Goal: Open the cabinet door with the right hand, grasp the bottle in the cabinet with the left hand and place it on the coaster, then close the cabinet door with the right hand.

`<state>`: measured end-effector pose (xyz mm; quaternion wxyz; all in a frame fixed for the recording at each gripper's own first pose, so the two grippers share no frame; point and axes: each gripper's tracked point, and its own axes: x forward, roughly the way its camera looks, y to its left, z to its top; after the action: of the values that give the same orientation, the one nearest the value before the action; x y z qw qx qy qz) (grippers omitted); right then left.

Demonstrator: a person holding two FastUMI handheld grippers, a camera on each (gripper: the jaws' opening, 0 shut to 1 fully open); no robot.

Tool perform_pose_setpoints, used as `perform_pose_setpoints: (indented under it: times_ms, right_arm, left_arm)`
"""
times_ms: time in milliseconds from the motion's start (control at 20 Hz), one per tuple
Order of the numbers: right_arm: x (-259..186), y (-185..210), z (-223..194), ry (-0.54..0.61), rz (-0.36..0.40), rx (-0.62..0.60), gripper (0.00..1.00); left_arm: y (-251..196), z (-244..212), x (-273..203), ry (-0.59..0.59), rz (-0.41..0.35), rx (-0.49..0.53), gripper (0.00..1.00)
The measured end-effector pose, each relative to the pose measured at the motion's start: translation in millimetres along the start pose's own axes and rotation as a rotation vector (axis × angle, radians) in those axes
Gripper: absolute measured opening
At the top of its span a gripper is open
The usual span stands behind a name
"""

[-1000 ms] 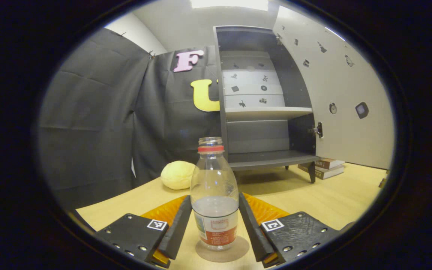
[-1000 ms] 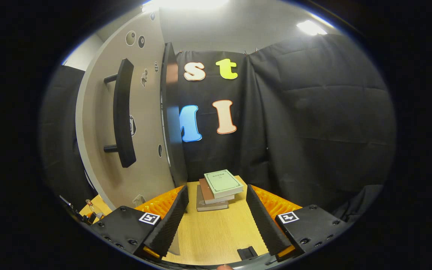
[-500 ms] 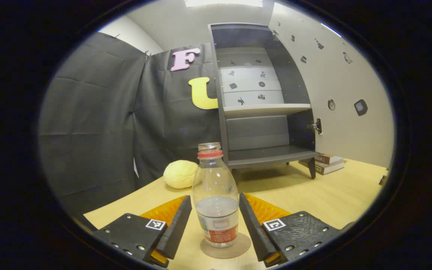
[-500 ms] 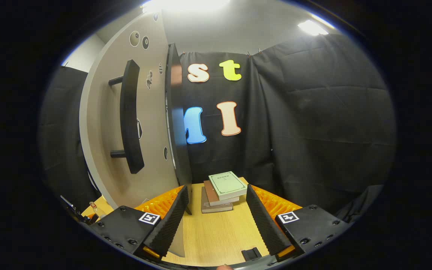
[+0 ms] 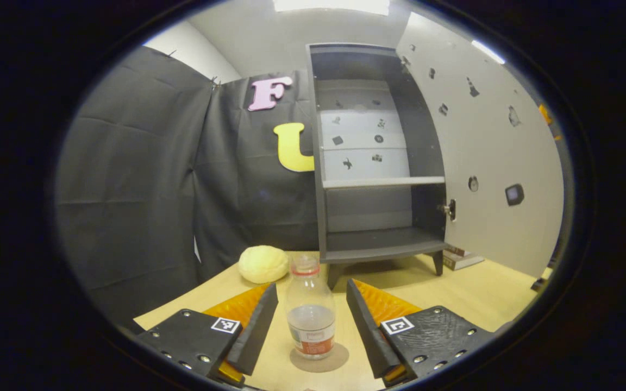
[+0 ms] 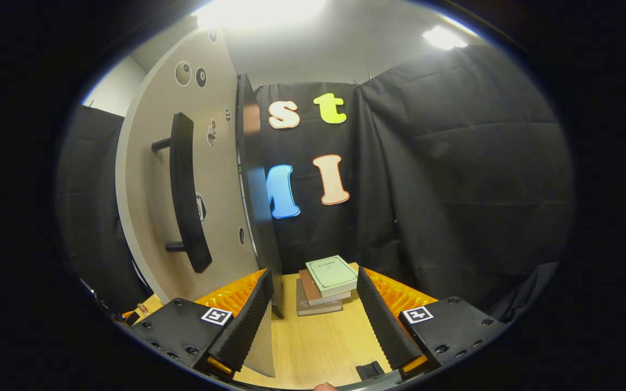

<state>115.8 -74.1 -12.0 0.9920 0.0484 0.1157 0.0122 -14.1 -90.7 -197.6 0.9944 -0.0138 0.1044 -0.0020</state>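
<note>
A clear bottle (image 5: 310, 308) with a red neck ring and some water stands upright on a round brown coaster (image 5: 328, 361) on the wooden table. My left gripper (image 5: 308, 326) is open and pulled back, its fingers wide of the bottle on both sides, touching nothing. Behind stands the grey cabinet (image 5: 374, 157) with its shelves bare and its door (image 5: 487, 157) swung open to the right. In the right gripper view the door (image 6: 193, 179) stands close on the left with its dark bar handle (image 6: 185, 193). My right gripper (image 6: 313, 315) is open beside the door's edge.
A yellow bun-like lump (image 5: 263, 264) lies on the table left of the cabinet. A stack of books (image 6: 324, 282) sits on the table ahead of my right gripper, also the books (image 5: 462, 258) behind the cabinet's leg. Black cloth walls close the booth.
My left gripper has drawn back from the bottle, which now looks smaller and stays on the coaster. My right gripper has shifted slightly nearer the door's edge.
</note>
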Motion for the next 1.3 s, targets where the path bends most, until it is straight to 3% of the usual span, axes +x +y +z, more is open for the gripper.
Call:
perform_pose_setpoints:
  times_ms: [300,550,750,850,1050,1300]
  right_arm:
    - [-3,-5,40,-0.079,0.011,0.013,0.98]
    - [1,3,56,-0.087,0.035,0.073,0.98]
    - [1,26,66,-0.097,0.054,0.046,0.98]
    - [-3,29,71,-0.106,0.027,0.015,0.97]
    - [-5,36,69,-0.092,0.001,0.004,0.98]
    - [-13,70,66,-0.086,0.016,-0.015,0.98]
  left_arm:
    - [27,88,-32,-0.040,0.058,-0.016,0.76]
    - [53,131,-43,-0.072,0.087,-0.004,0.79]
    - [73,156,-41,-0.078,0.089,0.013,0.78]
    - [83,168,-38,-0.097,0.091,0.018,0.76]
    - [103,173,-34,-0.115,0.082,0.026,0.76]
    - [129,172,-25,-0.112,0.074,0.020,0.76]
